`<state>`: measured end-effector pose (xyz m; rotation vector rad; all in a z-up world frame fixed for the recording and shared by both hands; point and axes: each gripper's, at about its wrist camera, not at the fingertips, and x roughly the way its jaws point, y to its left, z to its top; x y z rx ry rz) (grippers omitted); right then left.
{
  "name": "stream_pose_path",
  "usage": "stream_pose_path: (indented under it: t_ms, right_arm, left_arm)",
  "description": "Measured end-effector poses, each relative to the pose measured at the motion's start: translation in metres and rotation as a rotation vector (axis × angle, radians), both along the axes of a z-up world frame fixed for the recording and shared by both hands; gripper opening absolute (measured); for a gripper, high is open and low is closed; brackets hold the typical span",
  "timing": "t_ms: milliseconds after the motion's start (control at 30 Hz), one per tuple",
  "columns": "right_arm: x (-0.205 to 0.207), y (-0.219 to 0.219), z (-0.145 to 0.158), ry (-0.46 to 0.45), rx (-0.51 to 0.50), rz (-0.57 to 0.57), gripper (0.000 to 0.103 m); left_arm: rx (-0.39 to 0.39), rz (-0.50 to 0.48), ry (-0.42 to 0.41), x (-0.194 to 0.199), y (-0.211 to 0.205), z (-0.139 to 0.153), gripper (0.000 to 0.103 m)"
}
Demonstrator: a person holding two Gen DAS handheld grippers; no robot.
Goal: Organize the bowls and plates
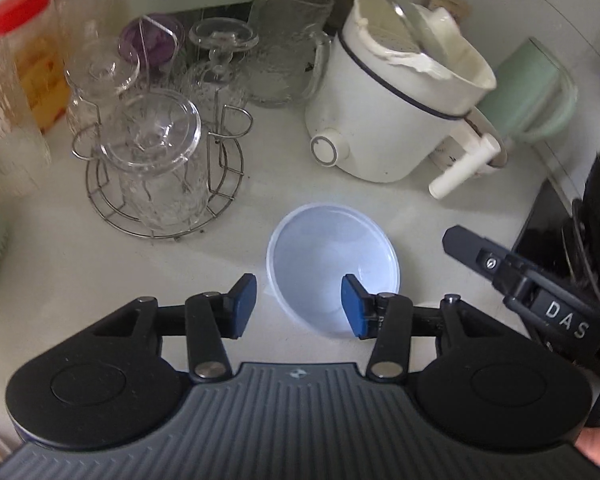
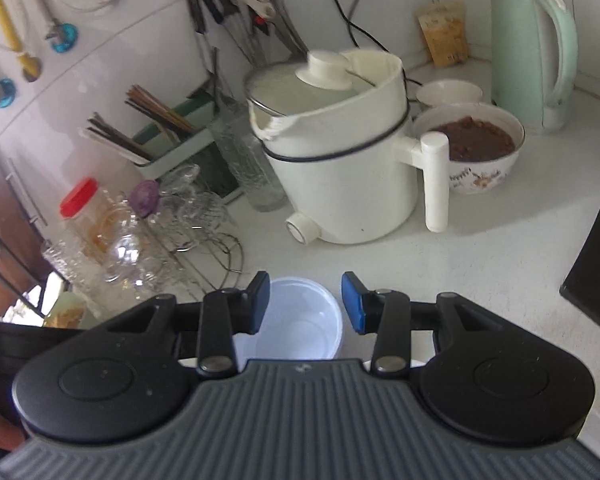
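Observation:
A translucent white plastic bowl point(image 1: 332, 264) stands upright on the white counter, empty. My left gripper point(image 1: 298, 306) is open just above its near rim, the right pad over the bowl, the left pad outside it. My right gripper point(image 2: 305, 302) is open too, hovering over the same bowl point(image 2: 300, 320), which shows between its pads. The right gripper's body also shows in the left wrist view point(image 1: 532, 280) at the right. A patterned bowl of brown food point(image 2: 470, 148) and a small white bowl point(image 2: 448, 94) stand behind the white pot.
A white electric pot point(image 1: 388, 112) with a side handle stands just behind the bowl. A wire rack with upturned glasses point(image 1: 160, 168) is to the left, with a red-lidded jar point(image 1: 20, 64). A mint kettle point(image 2: 534, 52) and a chopstick holder point(image 2: 172, 140) stand at the back. A black appliance point(image 2: 596, 272) is at right.

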<state>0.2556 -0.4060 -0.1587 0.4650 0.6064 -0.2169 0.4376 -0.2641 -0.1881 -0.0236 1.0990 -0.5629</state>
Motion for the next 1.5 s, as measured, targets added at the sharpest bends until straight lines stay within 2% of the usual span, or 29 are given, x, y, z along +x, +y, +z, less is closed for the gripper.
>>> stream_pose_path:
  t_ms: [167, 300, 333, 367, 567, 700, 767, 867, 1067, 1300, 1500]
  right_arm:
    - [0.02, -0.009, -0.021, 0.09, 0.033, -0.012, 0.043]
    - [0.031, -0.013, -0.031, 0.147, 0.051, 0.028, 0.043]
    - [0.034, -0.013, -0.033, 0.153, 0.057, 0.046, 0.043]
    - [0.035, -0.012, -0.036, 0.159, 0.048, 0.052, 0.041]
    - [0.045, -0.005, -0.048, 0.213, 0.007, 0.069, 0.041]
    - [0.048, -0.004, -0.056, 0.236, 0.006, 0.068, 0.032]
    - [0.048, -0.002, -0.061, 0.25, -0.009, 0.071, 0.023]
    - [0.048, -0.001, -0.063, 0.255, -0.023, 0.069, 0.021]
    - [0.044, -0.007, -0.058, 0.233, 0.004, 0.065, 0.019]
    - [0.035, -0.008, -0.03, 0.173, 0.016, 0.054, 0.019]
    - [0.03, -0.006, -0.017, 0.157, 0.026, 0.055, 0.019]
  left_arm:
    - [0.007, 0.038, 0.056, 0.016, -0.01, -0.016, 0.053]
    - [0.032, 0.051, 0.086, 0.026, -0.015, -0.029, 0.051]
    - [0.025, 0.056, 0.102, 0.028, -0.015, -0.032, 0.049]
    - [0.013, 0.053, 0.118, 0.03, -0.014, -0.036, 0.043]
    - [0.039, 0.076, 0.139, 0.031, -0.015, -0.052, 0.026]
    - [0.064, 0.059, 0.103, 0.025, -0.019, -0.057, 0.011]
    - [0.082, 0.05, 0.075, 0.023, -0.022, -0.057, 0.01]
    - [0.073, 0.055, 0.083, 0.022, -0.02, -0.057, 0.01]
    - [0.062, 0.048, 0.074, 0.02, -0.018, -0.047, 0.01]
    - [0.02, 0.022, 0.04, 0.015, -0.012, -0.013, 0.01]
    - [0.009, 0.008, 0.019, 0.011, -0.009, 0.011, 0.01]
